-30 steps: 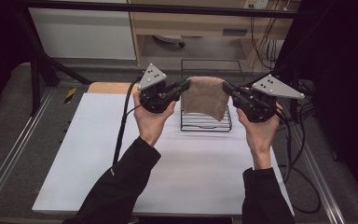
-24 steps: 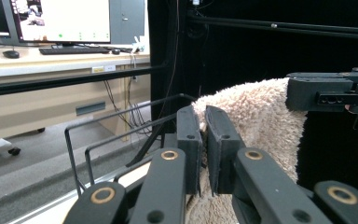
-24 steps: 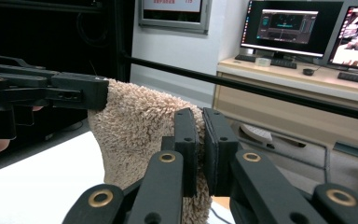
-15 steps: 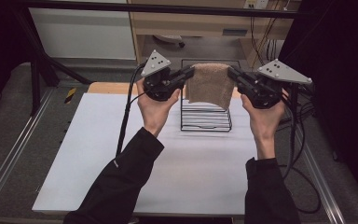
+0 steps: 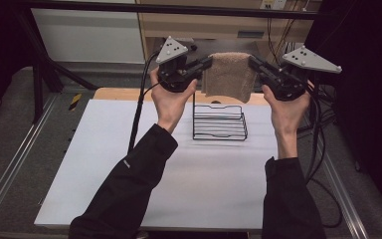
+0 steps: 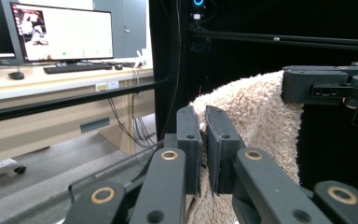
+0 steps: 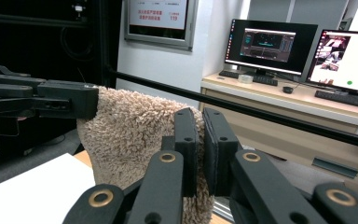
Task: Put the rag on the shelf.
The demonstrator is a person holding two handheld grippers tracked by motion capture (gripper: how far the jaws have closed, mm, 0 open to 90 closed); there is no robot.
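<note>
A beige terry towel (image 5: 229,75) hangs in the air above the far side of the table, stretched between both grippers. My left gripper (image 5: 210,60) is shut on the towel's left top corner. My right gripper (image 5: 251,59) is shut on its right top corner. In the left gripper view the jaws (image 6: 204,140) pinch the fluffy towel (image 6: 256,116), and the other gripper (image 6: 326,86) holds its far edge. In the right gripper view the jaws (image 7: 200,140) clamp the towel (image 7: 130,126), with the other gripper (image 7: 42,100) at its left corner. A black wire rack (image 5: 220,122) stands on the white table (image 5: 179,179) below the towel.
A black frame bar (image 5: 179,7) crosses behind the table, with a wooden shelf (image 5: 204,25) and cables beyond. Metal rails (image 5: 10,169) run along the table's sides. Desks with monitors (image 7: 270,42) stand in the room behind.
Both hands have risen and moved farther from the person, carrying the towel up from just over the wire rack to well above it. Both grips have stayed the same.
</note>
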